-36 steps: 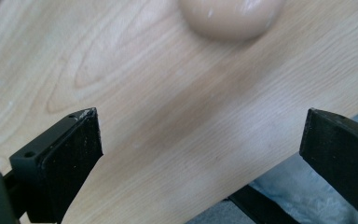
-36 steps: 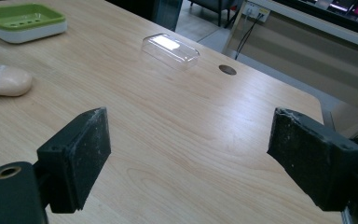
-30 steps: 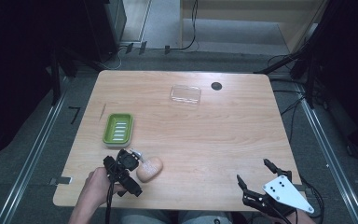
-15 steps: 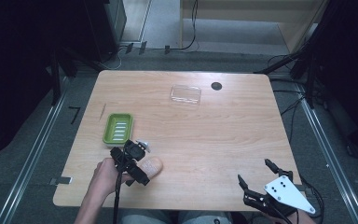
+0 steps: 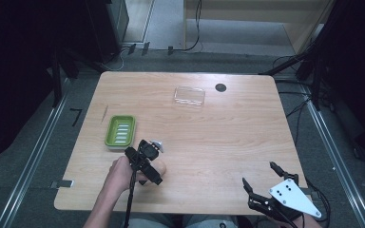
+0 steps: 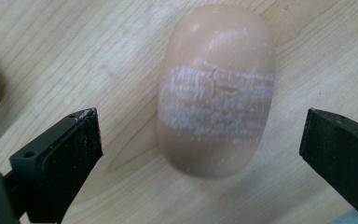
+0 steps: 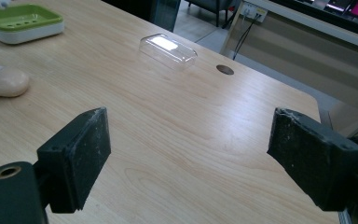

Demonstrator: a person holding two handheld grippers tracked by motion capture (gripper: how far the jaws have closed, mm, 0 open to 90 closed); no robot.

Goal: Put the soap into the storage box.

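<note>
A tan bar of soap (image 6: 216, 88) with a whitish scuffed band lies flat on the wooden table (image 5: 218, 137). My left gripper (image 6: 200, 126) hangs right over it, open, one jaw on each side and neither touching. In the high view the left gripper (image 5: 145, 159) and the hand holding it cover most of the bar, near the table's front left. In the right gripper view the soap (image 7: 2, 80) lies at the far left. My right gripper (image 7: 189, 128) is open with nothing between its jaws, and the high view places it (image 5: 259, 175) at the front right corner.
A green soap dish (image 5: 120, 130) on a white base sits just behind the left gripper, and appears again (image 7: 21, 18) in the right gripper view. A clear plastic lid (image 5: 189, 96) lies near the far edge, beside a round cable hole (image 5: 220, 87).
My left gripper has moved right and forward from beside the soap to directly above it, so the bar is now largely covered in the high view. The right gripper has stayed put.
</note>
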